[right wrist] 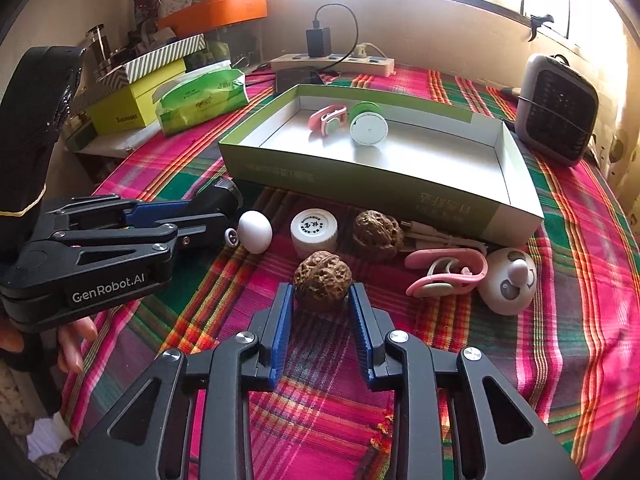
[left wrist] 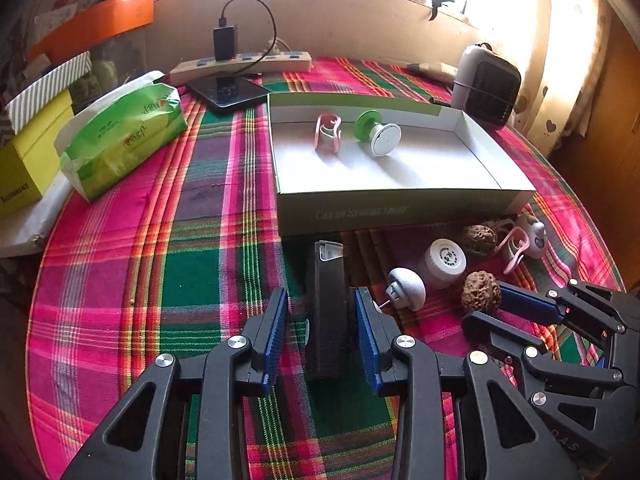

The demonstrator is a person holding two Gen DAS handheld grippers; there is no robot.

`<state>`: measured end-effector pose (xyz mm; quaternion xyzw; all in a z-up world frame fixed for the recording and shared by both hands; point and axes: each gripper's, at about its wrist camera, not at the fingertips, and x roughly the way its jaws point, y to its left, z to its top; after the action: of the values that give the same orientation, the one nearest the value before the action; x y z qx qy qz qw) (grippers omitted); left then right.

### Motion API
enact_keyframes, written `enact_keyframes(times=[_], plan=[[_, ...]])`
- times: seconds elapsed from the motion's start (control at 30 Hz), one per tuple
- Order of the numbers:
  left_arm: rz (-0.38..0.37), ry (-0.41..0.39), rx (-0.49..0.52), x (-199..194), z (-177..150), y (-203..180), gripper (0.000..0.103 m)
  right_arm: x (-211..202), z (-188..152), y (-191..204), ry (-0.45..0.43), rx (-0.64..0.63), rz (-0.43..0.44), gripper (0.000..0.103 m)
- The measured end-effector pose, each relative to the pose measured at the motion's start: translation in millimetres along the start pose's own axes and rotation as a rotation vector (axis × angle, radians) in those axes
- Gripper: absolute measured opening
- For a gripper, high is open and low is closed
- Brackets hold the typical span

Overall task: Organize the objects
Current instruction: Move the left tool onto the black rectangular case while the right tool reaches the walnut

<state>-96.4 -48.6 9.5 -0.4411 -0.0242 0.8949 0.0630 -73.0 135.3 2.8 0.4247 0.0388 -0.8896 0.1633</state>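
Observation:
My right gripper (right wrist: 321, 288) is shut on a brown walnut (right wrist: 322, 276) that rests on the plaid cloth, its blue pads pressing on both sides. My left gripper (left wrist: 322, 292) is shut on a long black object (left wrist: 328, 280) that lies along its fingers and sticks out past the tips. The two grippers are side by side, just in front of a shallow white box (left wrist: 400, 204). In the box are a pink clip (left wrist: 328, 134) and a green-and-white spool (left wrist: 378, 132). Loose in front of the box lie a white knob (left wrist: 406, 286), a white cap (left wrist: 444, 260), a second walnut (left wrist: 478, 236) and a pink clip (right wrist: 444, 276).
A green tissue pack (left wrist: 120, 136) and stacked boxes (left wrist: 28, 160) stand at the left. A power strip (left wrist: 240, 64) and a phone (left wrist: 228, 90) lie at the back. A small heater (left wrist: 486, 84) stands behind the box, at the right. A round white gadget (right wrist: 508, 280) lies by the pink clip.

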Motion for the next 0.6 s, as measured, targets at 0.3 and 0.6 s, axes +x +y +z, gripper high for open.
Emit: enact_keyframes(times=[0.3, 0.6], plan=[[0.025, -0.007, 0.004, 1.4, 0.2, -2.5, 0.032, 0.4, 0.7, -1.9, 0.000, 0.007, 0.005, 0.030], [0.076, -0.021, 0.033, 1.1, -2.0, -4.8, 0.022, 0.2, 0.9, -2.0, -0.001, 0.009, 0.007, 0.030]])
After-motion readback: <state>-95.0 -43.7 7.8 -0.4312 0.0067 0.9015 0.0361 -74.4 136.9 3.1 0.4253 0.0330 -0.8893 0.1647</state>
